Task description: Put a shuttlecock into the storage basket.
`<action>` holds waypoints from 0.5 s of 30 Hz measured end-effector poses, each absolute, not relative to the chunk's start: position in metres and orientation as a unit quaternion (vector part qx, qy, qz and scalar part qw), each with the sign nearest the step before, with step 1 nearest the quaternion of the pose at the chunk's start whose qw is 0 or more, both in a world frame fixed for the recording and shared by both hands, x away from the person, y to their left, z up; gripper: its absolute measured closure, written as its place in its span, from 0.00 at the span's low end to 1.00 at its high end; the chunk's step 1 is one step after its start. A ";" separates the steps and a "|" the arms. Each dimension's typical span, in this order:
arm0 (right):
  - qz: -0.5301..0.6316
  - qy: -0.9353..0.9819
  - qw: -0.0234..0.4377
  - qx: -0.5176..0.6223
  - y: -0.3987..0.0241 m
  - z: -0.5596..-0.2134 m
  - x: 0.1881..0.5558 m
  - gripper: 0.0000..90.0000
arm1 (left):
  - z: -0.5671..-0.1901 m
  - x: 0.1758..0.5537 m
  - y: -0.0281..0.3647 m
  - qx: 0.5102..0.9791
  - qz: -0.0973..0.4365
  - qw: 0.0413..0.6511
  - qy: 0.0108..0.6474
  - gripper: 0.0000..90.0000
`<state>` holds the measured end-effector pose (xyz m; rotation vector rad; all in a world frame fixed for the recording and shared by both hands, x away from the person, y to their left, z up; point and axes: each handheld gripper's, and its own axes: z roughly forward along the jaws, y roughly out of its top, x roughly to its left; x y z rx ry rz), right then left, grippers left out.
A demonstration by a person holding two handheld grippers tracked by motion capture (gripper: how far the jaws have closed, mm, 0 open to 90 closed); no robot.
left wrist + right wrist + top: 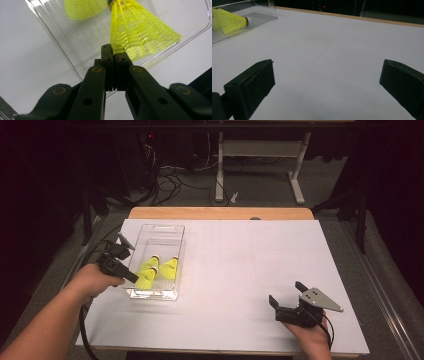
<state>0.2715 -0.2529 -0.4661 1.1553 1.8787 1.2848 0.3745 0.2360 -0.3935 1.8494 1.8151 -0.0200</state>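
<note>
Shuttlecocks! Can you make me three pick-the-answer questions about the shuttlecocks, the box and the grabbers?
1. Where is the clear box?
A. on the left part of the white table
B. on the right part of the white table
C. on the floor

2. How many yellow shuttlecocks can be seen in the high view?
A. one
B. three
C. five

3. How are the jaws of the right gripper?
A. shut on a shuttlecock
B. shut on nothing
C. open, with nothing between them

Answers:
1 A: the high view shows the box on the left part of the table, by the left gripper.
2 B: two lie side by side and one sits nearer, at the left gripper, whose jaws pinch the edge of that shuttlecock.
3 C: the right gripper view shows its jaws wide apart over bare table.
</note>
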 end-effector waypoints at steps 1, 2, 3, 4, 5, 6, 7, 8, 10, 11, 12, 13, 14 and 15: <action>0.482 0.704 0.290 0.433 -0.253 -0.466 0.271 0.00 | -0.395 0.375 0.236 0.688 -0.008 0.271 0.674 0.99; 0.482 0.704 0.290 0.433 -0.253 -0.466 0.271 0.00 | -0.396 0.374 0.236 0.688 -0.008 0.271 0.674 0.99; 0.482 0.704 0.290 0.433 -0.253 -0.466 0.271 0.00 | -0.397 0.375 0.236 0.687 -0.008 0.270 0.675 0.99; 0.482 0.704 0.290 0.433 -0.253 -0.466 0.272 0.00 | -0.398 0.375 0.236 0.686 -0.009 0.269 0.676 0.99; 0.482 0.704 0.290 0.433 -0.253 -0.466 0.271 0.00 | -0.399 0.375 0.236 0.686 -0.008 0.269 0.676 0.99; 0.482 0.704 0.291 0.433 -0.253 -0.466 0.272 0.00 | -0.400 0.375 0.236 0.683 -0.008 0.269 0.679 0.99; 0.482 0.704 0.290 0.433 -0.253 -0.466 0.272 0.00 | -0.401 0.375 0.237 0.682 -0.009 0.269 0.680 0.99; 0.482 0.704 0.290 0.433 -0.253 -0.466 0.272 0.00 | -0.401 0.375 0.237 0.682 -0.008 0.270 0.680 0.99; 0.482 0.704 0.290 0.433 -0.253 -0.466 0.272 0.00 | -0.402 0.375 0.238 0.680 -0.006 0.269 0.682 0.99; 0.482 0.704 0.291 0.433 -0.253 -0.466 0.272 0.00 | -0.403 0.375 0.238 0.682 -0.007 0.267 0.681 0.99; 0.482 0.704 0.291 0.433 -0.253 -0.466 0.272 0.00 | -0.403 0.375 0.238 0.682 -0.006 0.267 0.681 0.99; 0.482 0.704 0.290 0.433 -0.253 -0.466 0.272 0.00 | -0.403 0.375 0.238 0.682 -0.007 0.267 0.680 0.99; 0.482 0.704 0.290 0.433 -0.253 -0.466 0.272 0.00 | -0.403 0.375 0.238 0.682 -0.007 0.267 0.681 0.99; 0.482 0.704 0.290 0.433 -0.253 -0.466 0.272 0.00 | -0.404 0.375 0.237 0.681 -0.006 0.267 0.682 0.99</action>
